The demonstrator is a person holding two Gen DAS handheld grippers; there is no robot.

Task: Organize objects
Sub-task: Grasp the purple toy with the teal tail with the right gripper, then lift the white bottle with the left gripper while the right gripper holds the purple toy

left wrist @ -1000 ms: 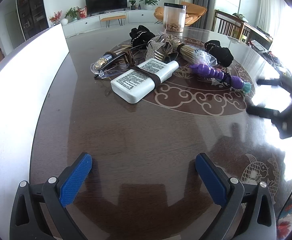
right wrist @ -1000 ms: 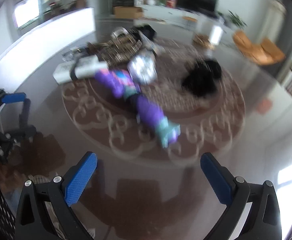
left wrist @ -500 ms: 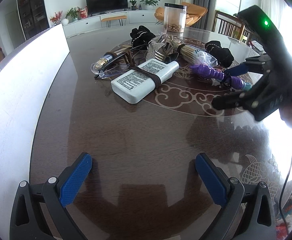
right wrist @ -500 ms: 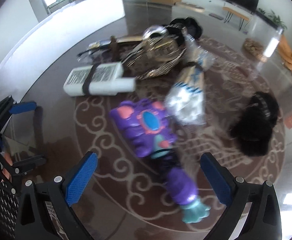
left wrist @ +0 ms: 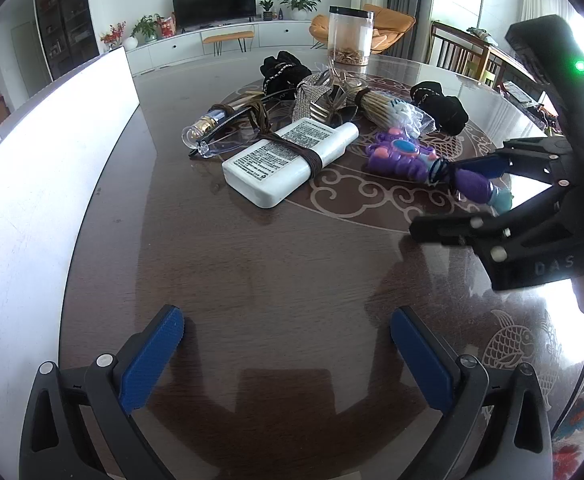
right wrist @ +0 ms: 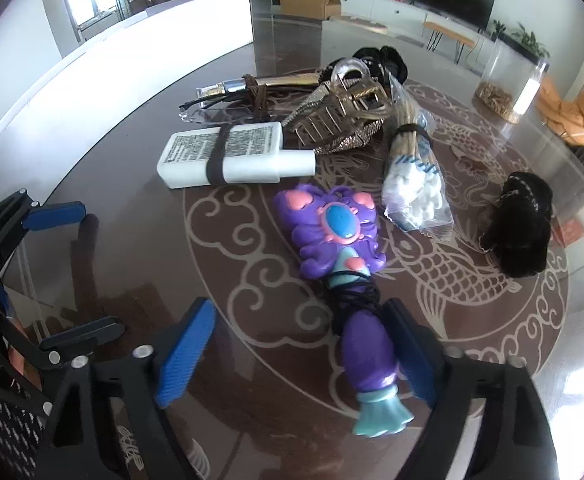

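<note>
I am bringing the right gripper down over the handle of the purple toy wand, which is lying on the dark patterned table just in front of the bag of cotton swabs and the white bottle. Its jaws have just been closing, with the handle between them; the right pad is lying against it while the left is standing apart. I am keeping the left gripper hovering wide and empty over bare tabletop, well apart from the clutter.
</note>
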